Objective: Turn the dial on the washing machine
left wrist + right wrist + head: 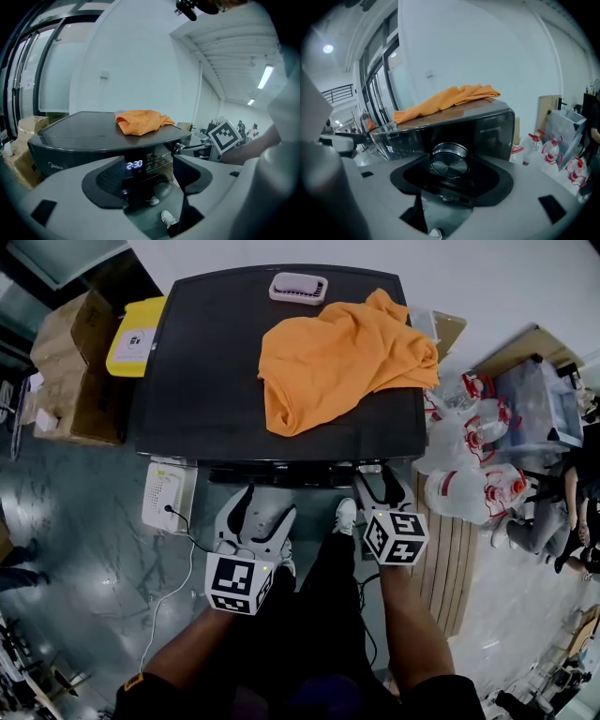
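Note:
A dark washing machine stands in front of me with an orange cloth lying on its lid. On its front panel, at the right, is the round metal dial. My right gripper is up against that panel, and its jaws are closed on the dial's two sides. From the head view the right gripper reaches the machine's front edge. My left gripper is held back from the panel, open and empty, facing the lit display. In the head view the left gripper hangs below the machine's front.
A small pink-and-white tray sits at the lid's far edge. Cardboard boxes and a yellow-lidded box stand left of the machine. A white device with a cable lies on the floor. Plastic bottles crowd the right.

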{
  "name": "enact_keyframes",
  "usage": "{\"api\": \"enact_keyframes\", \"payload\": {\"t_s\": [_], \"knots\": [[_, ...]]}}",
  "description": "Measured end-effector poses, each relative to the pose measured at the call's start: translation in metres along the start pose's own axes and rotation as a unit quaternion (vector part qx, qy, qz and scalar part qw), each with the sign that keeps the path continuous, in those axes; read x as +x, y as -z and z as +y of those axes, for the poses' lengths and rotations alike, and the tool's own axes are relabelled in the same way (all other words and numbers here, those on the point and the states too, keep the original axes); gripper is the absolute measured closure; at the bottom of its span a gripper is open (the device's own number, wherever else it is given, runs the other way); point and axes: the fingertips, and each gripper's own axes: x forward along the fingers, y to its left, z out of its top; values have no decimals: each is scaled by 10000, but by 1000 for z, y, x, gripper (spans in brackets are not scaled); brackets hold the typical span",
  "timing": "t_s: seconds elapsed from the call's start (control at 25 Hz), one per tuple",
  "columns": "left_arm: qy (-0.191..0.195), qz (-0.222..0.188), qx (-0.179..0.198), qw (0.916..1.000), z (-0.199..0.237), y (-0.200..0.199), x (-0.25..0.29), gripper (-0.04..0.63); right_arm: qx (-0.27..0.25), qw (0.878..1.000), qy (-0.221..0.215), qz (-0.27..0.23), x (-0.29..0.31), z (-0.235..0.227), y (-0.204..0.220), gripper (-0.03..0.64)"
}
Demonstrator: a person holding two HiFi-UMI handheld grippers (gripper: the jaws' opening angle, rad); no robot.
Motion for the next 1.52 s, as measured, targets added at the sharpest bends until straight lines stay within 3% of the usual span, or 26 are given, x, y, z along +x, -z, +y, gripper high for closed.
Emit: {"api": "enact_keyframes", "payload": {"t_s": [0.08,0.2,0.36,0.48,0.6,0.72,0.96,1.12,1.24,1.36,1.52], "knots": [[1,1,13,10000,0,0,0,276,-176,9998,44,21,0,0,0,339],[-19,9,29,10000,0,0,1,276,-1026,9939,388,73,-2,3,-2,328],[-60,-5,42,10000,0,-1,2,276,-2515,9636,904,123,-7,13,-8,327],[-70,3,22,10000,-1,-1,3,276,-3020,9469,1083,200,-6,16,-8,328],[-70,14,14,10000,-2,0,3,276,-3039,9460,1104,233,-4,17,-6,354],[-80,20,7,10000,-1,2,2,276,-2725,9563,1039,191,-4,16,-6,357],[-60,12,-31,10000,-3,3,2,276,-1183,9920,449,-49,-6,6,-4,357],[-35,32,-52,10000,-5,4,5,276,-390,9991,-13,-156,-6,1,-5,357],[-15,32,-44,10000,-7,4,6,276,-579,9982,-40,-117,-6,2,-5,356],[-11,44,-32,10000,-8,3,6,278,-1168,9928,252,-36,-7,5,-3,353],[-46,107,-50,9999,-6,6,7,276,-2402,9672,810,150,-6,16,-2,342]]}}
